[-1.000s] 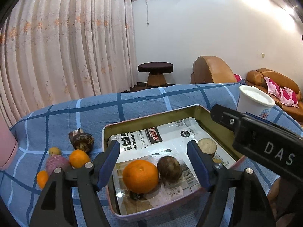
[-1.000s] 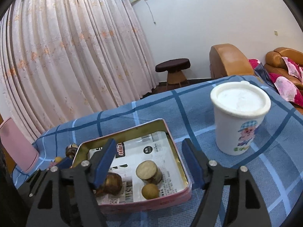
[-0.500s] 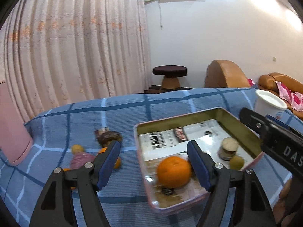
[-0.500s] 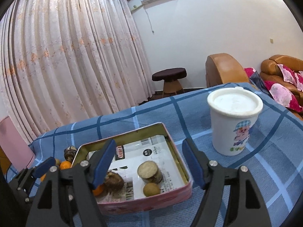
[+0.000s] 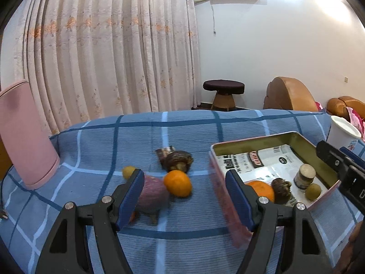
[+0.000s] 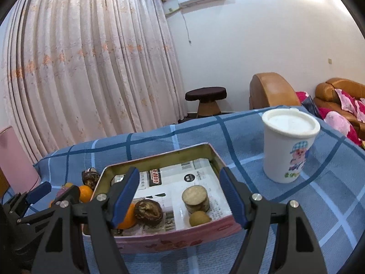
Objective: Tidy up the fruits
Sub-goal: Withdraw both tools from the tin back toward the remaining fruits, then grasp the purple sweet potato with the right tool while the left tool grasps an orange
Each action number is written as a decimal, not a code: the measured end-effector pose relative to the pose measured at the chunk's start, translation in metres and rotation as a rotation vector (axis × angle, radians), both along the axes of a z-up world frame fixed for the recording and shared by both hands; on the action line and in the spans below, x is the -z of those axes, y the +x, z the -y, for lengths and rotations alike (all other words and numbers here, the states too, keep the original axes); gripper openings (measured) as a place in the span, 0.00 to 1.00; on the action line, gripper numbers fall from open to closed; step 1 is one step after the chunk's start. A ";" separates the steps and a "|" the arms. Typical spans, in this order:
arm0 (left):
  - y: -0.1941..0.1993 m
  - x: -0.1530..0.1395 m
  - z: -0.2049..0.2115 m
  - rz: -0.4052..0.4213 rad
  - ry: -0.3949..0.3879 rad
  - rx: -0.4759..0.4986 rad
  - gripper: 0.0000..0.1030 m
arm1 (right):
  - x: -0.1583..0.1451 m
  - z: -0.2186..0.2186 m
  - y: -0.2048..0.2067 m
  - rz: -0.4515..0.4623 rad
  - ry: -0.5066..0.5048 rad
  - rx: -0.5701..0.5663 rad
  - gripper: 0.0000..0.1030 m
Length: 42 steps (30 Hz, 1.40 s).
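Note:
A pink metal tin [image 5: 303, 140] lined with newspaper sits on the blue checked cloth; it also shows in the right wrist view [image 6: 173, 237]. Inside lie an orange [image 5: 262, 189], a brown wrinkled fruit [image 6: 148, 211], a cut pale cylinder piece [image 6: 196, 197] and a small yellow-green fruit [image 6: 199, 218]. Left of the tin on the cloth lie a loose orange [image 5: 178, 182], a purple fruit [image 5: 152, 196], a dark brown fruit [image 5: 178, 159] and a small yellow fruit [image 5: 127, 171]. My left gripper [image 5: 184, 198] is open and empty above the cloth by the loose fruits. My right gripper [image 6: 180, 196] is open and empty over the tin.
A white lidded cup [image 6: 289, 148] stands right of the tin. A pink container [image 5: 25, 134] stands at the far left of the table. Behind the table are curtains, a dark stool [image 5: 223, 91] and brown sofas.
My left gripper has swung left, from over the tin to over the loose fruits on the cloth. My right gripper has stayed over the tin, open.

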<state>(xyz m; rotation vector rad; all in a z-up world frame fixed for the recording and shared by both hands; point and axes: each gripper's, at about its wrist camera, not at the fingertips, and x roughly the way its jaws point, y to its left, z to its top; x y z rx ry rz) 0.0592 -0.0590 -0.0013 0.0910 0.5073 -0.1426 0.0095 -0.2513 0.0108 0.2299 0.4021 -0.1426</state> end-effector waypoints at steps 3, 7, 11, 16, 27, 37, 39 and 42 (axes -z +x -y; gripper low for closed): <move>0.000 0.000 -0.007 -0.005 -0.003 -0.005 0.73 | 0.000 -0.008 -0.001 0.003 -0.009 -0.005 0.73; 0.000 0.001 -0.019 -0.011 -0.004 -0.013 0.73 | -0.001 -0.025 -0.001 -0.003 -0.036 -0.033 0.73; 0.002 0.002 -0.033 -0.022 -0.013 -0.029 0.73 | 0.000 -0.047 0.000 -0.013 -0.062 -0.079 0.69; 0.004 0.002 -0.052 -0.031 -0.009 -0.050 0.73 | 0.002 -0.072 0.002 -0.031 -0.091 -0.129 0.64; 0.021 0.010 -0.123 -0.095 0.003 -0.167 0.73 | 0.009 -0.126 0.016 -0.101 -0.086 -0.250 0.54; 0.031 0.010 -0.169 -0.143 -0.042 -0.297 0.73 | 0.028 -0.176 0.059 -0.232 0.013 -0.386 0.51; 0.033 0.010 -0.171 -0.146 -0.045 -0.304 0.73 | 0.031 -0.180 0.069 -0.257 0.047 -0.375 0.51; 0.033 0.009 -0.173 -0.150 -0.043 -0.314 0.73 | 0.038 -0.180 0.083 -0.298 0.104 -0.363 0.52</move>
